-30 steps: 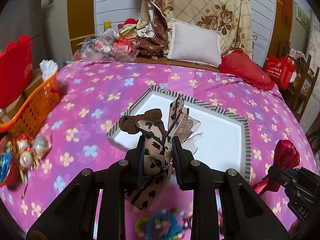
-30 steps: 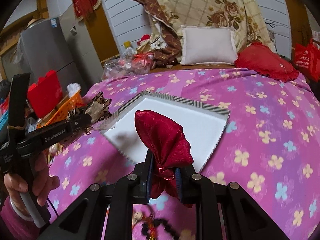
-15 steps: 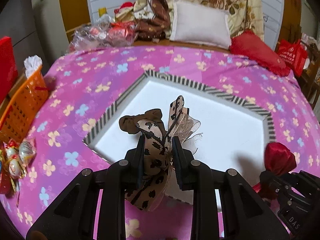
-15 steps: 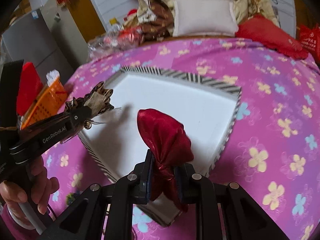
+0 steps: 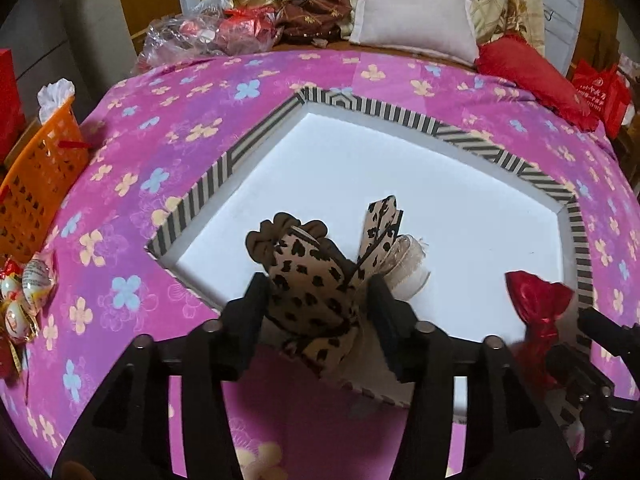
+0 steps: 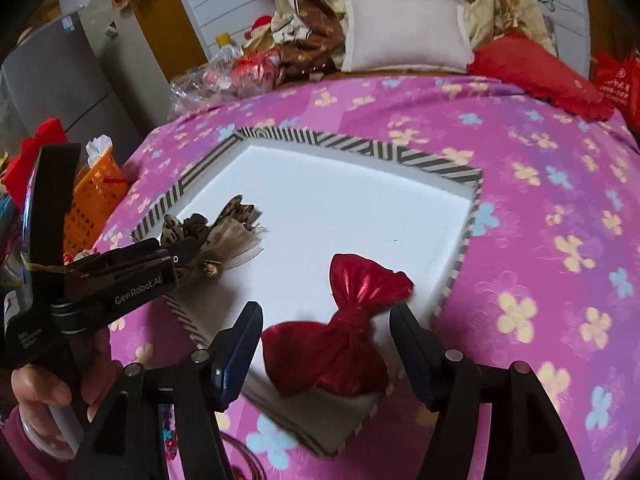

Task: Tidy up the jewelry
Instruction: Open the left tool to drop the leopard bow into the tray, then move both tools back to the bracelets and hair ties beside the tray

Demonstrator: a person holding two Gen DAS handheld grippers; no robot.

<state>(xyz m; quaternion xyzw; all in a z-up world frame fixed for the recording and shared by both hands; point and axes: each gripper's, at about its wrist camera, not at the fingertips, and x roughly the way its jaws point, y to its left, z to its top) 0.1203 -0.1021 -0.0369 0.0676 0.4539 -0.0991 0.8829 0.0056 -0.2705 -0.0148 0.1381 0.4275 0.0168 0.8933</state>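
A hexagonal tray with a striped rim and white inside lies on the pink flowered cloth; it also shows in the right wrist view. My left gripper has its jaws spread around a leopard-print bow that rests at the tray's near edge; the same bow shows in the right wrist view. My right gripper is open, and the red satin bow lies on the tray's near right corner between its fingers. The red bow also shows in the left wrist view.
An orange basket and wrapped ornaments sit at the left. Pillows, a red cushion and plastic-wrapped items line the far edge. Beaded jewelry lies near the cloth's front.
Both grippers moved forward over the tray and lowered. Both sets of jaws opened; the red bow dropped onto the tray and the leopard bow settled at the tray's edge.
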